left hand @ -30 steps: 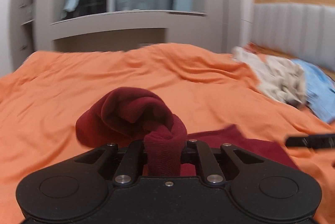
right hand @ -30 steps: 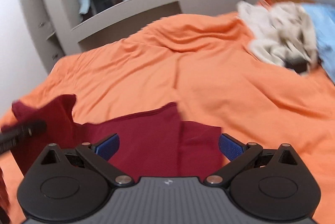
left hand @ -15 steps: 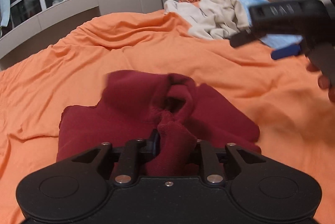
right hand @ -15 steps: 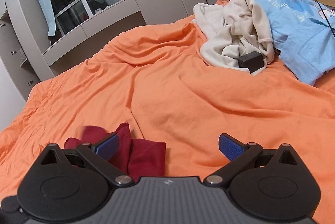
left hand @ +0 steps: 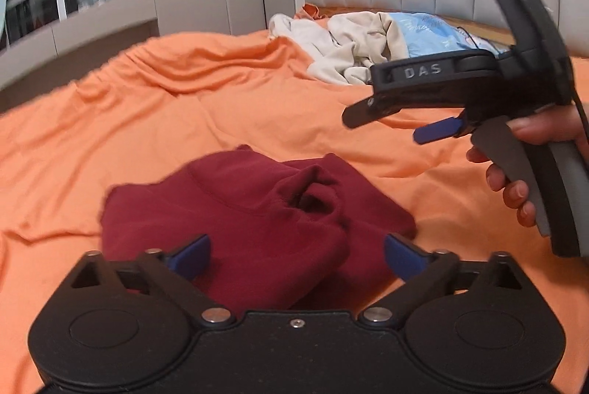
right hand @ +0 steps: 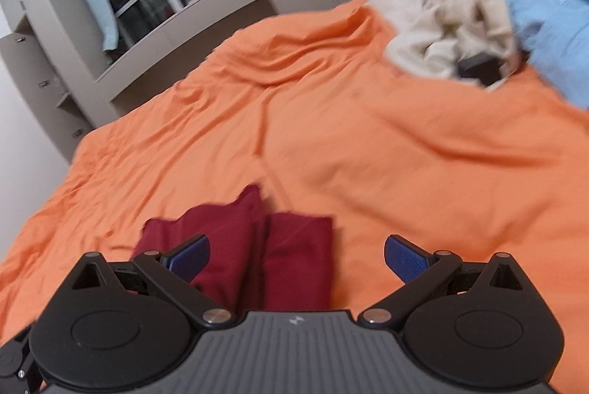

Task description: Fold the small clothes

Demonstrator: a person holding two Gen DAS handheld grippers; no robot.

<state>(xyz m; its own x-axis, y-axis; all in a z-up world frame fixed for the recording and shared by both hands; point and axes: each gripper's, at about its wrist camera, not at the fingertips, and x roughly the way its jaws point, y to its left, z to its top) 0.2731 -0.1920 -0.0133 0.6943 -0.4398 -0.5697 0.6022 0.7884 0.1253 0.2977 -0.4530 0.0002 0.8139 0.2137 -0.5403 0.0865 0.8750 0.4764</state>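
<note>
Fold dropped, my left claw (left hand: 296,256) let go!

Its jaws had just been opening and stood wide, the maroon garment (left hand: 257,210) lying loose between them near the orange bed's (left hand: 184,106) closer edge. My right claw (right hand: 296,257) gaped too, empty, above the cloth's edge. That top layer sat bunched; I judged it needed flattening and squaring before any further fold.

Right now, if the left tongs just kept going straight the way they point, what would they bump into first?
Most likely the dark red garment lying on the orange bedcover: it sits directly ahead between the open left tongs, though depth is hard to judge.
</note>
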